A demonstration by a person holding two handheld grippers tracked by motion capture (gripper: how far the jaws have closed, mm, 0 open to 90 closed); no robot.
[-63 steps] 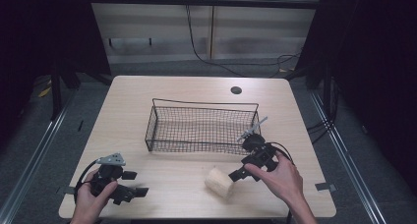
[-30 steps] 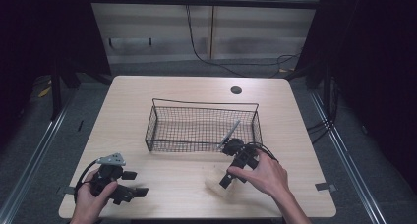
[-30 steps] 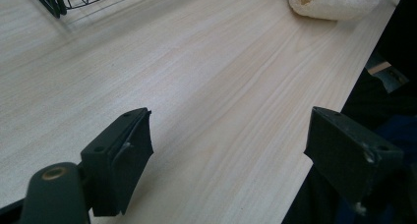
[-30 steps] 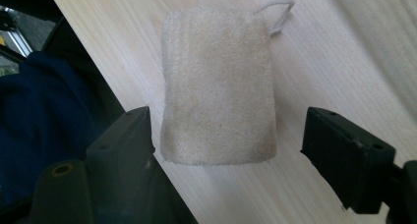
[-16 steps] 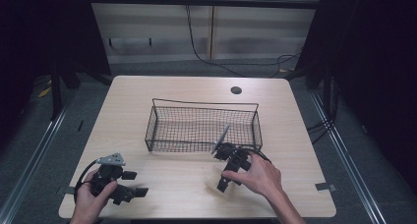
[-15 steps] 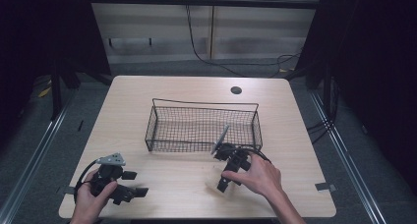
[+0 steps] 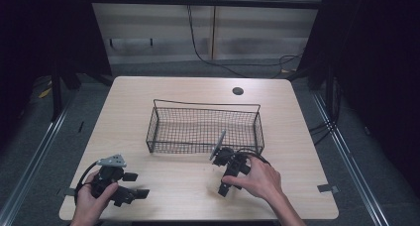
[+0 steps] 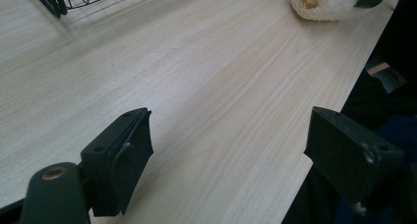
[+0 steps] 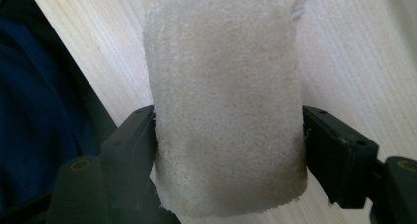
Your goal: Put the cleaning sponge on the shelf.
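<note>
Left gripper: rests low on the wooden table near the front left corner, jaws spread wide with nothing between them; it seems parked out of the way while the other hand works.
Wire basket: one, black mesh, standing mid-table with its open top up and nothing visible inside; probably where the sponge is meant to go, as it sits just behind the right hand.
Loofah sponge: one, a pale fibrous cylinder lying on the table near the front edge, in front of the basket's right end; the left gripper view shows the holes in its end face.
Right gripper: jaws pressed against the two flanks of the loofah sponge, pinching it across its width so it can be lifted whole; whether it is off the wood yet is hard to tell.
Count: two grippers, one basket, one sponge.
</note>
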